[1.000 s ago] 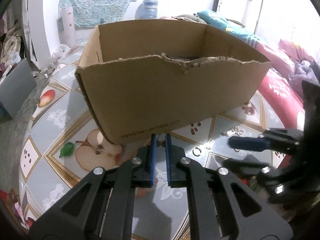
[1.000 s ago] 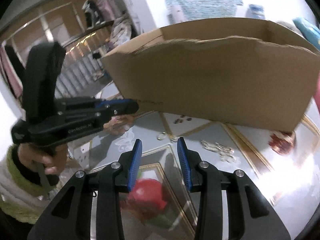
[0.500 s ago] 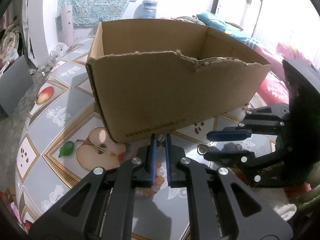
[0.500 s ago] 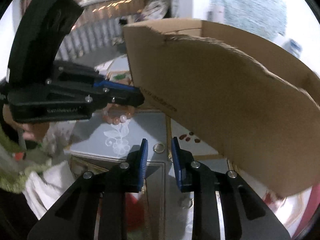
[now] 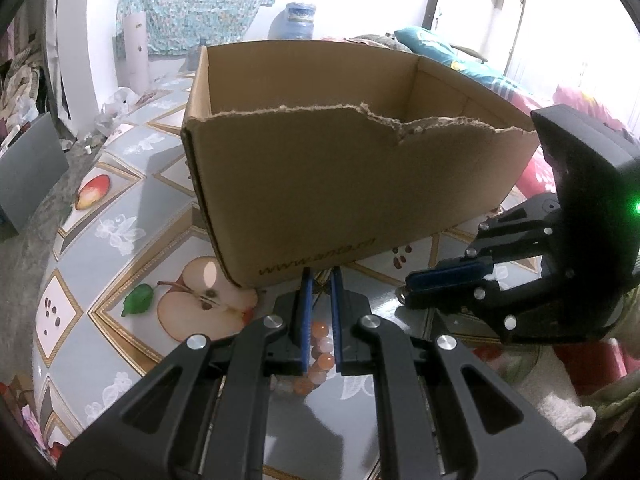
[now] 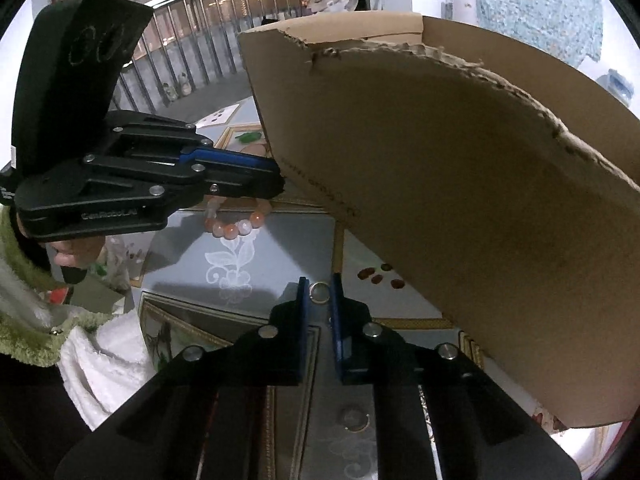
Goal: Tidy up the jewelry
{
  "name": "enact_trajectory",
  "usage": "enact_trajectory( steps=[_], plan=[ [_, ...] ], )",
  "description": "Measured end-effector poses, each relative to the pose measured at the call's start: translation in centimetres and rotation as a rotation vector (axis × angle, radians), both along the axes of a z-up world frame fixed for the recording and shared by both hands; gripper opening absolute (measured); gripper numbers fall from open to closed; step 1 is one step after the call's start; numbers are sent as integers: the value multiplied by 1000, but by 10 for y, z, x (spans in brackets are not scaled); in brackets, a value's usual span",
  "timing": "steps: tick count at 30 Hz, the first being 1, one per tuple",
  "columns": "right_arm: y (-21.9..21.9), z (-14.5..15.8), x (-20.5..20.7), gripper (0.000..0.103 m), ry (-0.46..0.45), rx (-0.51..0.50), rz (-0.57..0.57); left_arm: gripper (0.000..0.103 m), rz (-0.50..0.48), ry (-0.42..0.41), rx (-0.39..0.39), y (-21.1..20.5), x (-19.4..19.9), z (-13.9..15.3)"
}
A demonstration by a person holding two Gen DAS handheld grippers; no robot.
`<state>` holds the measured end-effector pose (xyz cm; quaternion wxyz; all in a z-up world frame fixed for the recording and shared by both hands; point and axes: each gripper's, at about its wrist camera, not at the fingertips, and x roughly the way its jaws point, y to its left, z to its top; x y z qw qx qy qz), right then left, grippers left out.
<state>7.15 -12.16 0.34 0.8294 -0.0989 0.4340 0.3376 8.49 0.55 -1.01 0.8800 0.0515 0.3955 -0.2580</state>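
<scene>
- The cardboard box point(image 5: 352, 184) stands open-topped on the worktop point(image 5: 120, 236), its near wall torn ragged along the upper edge; it serves as the landmark here.
- The left tool point(image 5: 319, 280) sits just in front of the box's near wall, close to its lower edge. Its 2 blue fingers point(image 5: 306, 312) are nearly together, a narrow gap between them.
- A beaded bracelet point(image 6: 236, 226) of orange and pale beads hangs below the left tool in the right wrist view, in front of the box's near corner. Whether the fingers truly pinch it cannot be told.
- The right tool point(image 6: 319, 292) is low over the worktop in front of the box, further along the same wall. Its fingers stand slightly apart on either side of a small metal ring point(image 6: 319, 292) lying on the worktop, not plainly touching it.
- Printed apple pictures point(image 5: 204, 304) decorate the worktop beside the box's near corner.
</scene>
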Motion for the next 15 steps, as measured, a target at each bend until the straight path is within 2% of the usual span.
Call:
enact_trajectory(
  steps=[9, 15],
  plan=[
    [-4, 6, -11, 4, -31, -13, -8, 8, 1, -18, 10, -3, -10, 9],
    [-2, 9, -12, 13, -62, -59, 41, 8, 3, -21, 15, -6, -10, 11]
  ],
)
